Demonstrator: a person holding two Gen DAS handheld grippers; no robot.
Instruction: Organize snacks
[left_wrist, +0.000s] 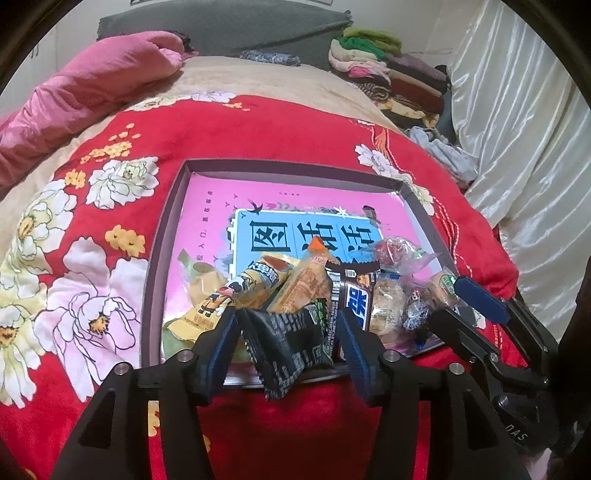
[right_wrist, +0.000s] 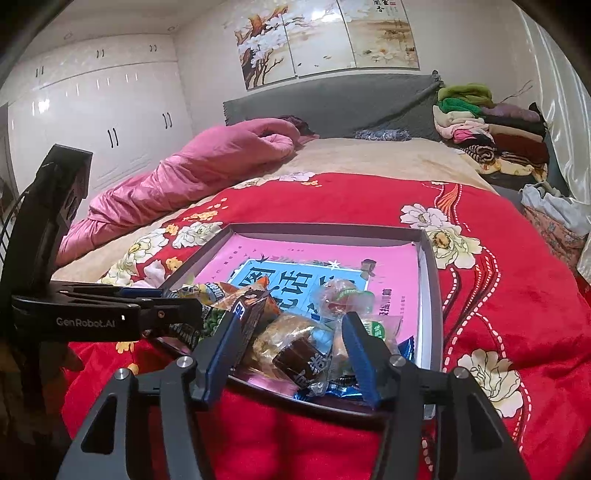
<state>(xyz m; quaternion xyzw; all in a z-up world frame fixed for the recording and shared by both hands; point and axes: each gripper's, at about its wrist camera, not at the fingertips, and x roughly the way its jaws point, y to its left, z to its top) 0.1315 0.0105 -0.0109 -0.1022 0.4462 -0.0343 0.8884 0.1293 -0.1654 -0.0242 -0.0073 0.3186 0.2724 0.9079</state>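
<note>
Landmark: shallow box lid (left_wrist: 162, 258) with pink printed floor, laid on the red floral blanket (left_wrist: 258, 140).

Snacks are piled at the lid's near edge. A black crinkled packet (left_wrist: 291, 339) is seen between the pads of the left gripper (left_wrist: 288, 332), overhanging the lid's near rim; both pads appear to touch it, so it is taken as clamped at a medium gap. Just behind it in the lid: a yellow cartoon-print packet (left_wrist: 236, 291), an orange wrapped bar (left_wrist: 303, 284), a dark brown bar with white characters (left_wrist: 356, 295), clear-wrapped pastries (left_wrist: 388, 306).

The right gripper (right_wrist: 291, 354) is held wide apart over the lid's near right corner. A clear-wrapped pastry with a brown label (right_wrist: 291, 347) is framed between its fingers; contact is not confirmed. A blue foil wrapper (right_wrist: 332, 389) is seen below it at the rim.

Beyond the lid: pink quilt (right_wrist: 207, 162) far left, folded clothes stack (right_wrist: 491, 125) far right, grey headboard (right_wrist: 332, 99) behind.
</note>
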